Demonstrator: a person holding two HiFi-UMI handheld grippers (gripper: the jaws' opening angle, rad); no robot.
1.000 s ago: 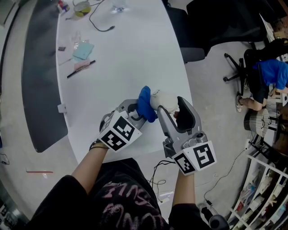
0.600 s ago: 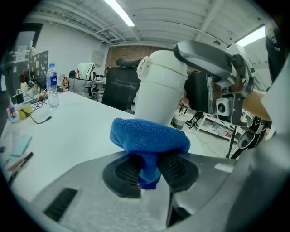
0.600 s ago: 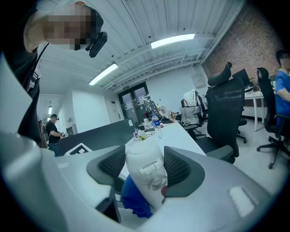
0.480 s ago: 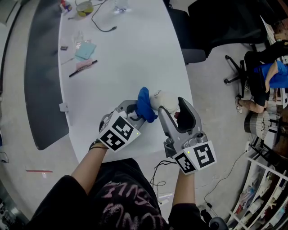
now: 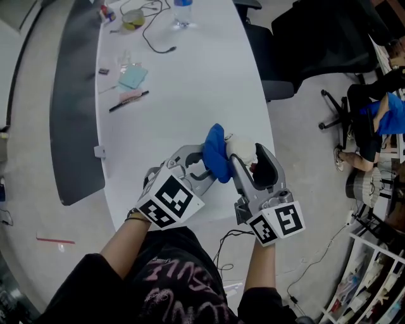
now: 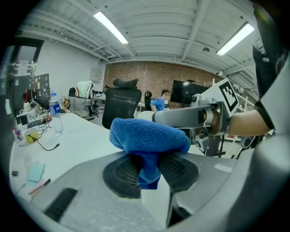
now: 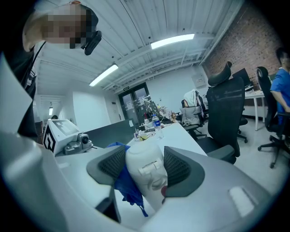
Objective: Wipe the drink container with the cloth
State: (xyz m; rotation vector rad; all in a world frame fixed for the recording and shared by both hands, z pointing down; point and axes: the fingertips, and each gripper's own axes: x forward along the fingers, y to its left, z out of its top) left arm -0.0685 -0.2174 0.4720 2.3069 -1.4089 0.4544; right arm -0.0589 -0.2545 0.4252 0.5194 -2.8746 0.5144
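A white drink container (image 5: pixel 242 149) (image 7: pixel 146 174) is held above the white table (image 5: pixel 190 82), and my right gripper (image 5: pixel 248 157) (image 7: pixel 146 168) is shut on it. A folded blue cloth (image 5: pixel 217 154) (image 6: pixel 147 138) is pinched in my left gripper (image 5: pixel 212 158) (image 6: pixel 147 170), which is shut on it. The cloth presses against the container's left side, seen in the right gripper view as a blue cloth (image 7: pixel 127 183) hanging beside the white body. Both grippers meet near the table's front right edge.
Far on the table lie a black pen (image 5: pixel 128 101), a teal pad (image 5: pixel 133 77), a cable (image 5: pixel 158 39), a water bottle (image 5: pixel 182 11) and a small yellow-green dish (image 5: pixel 133 20). A black office chair (image 5: pixel 304 44) stands right of the table. A person in blue (image 5: pixel 389 114) sits at far right.
Both grippers with the cloth and container have shifted slightly right and farther onto the table. The cloth now sits higher against the container's side.
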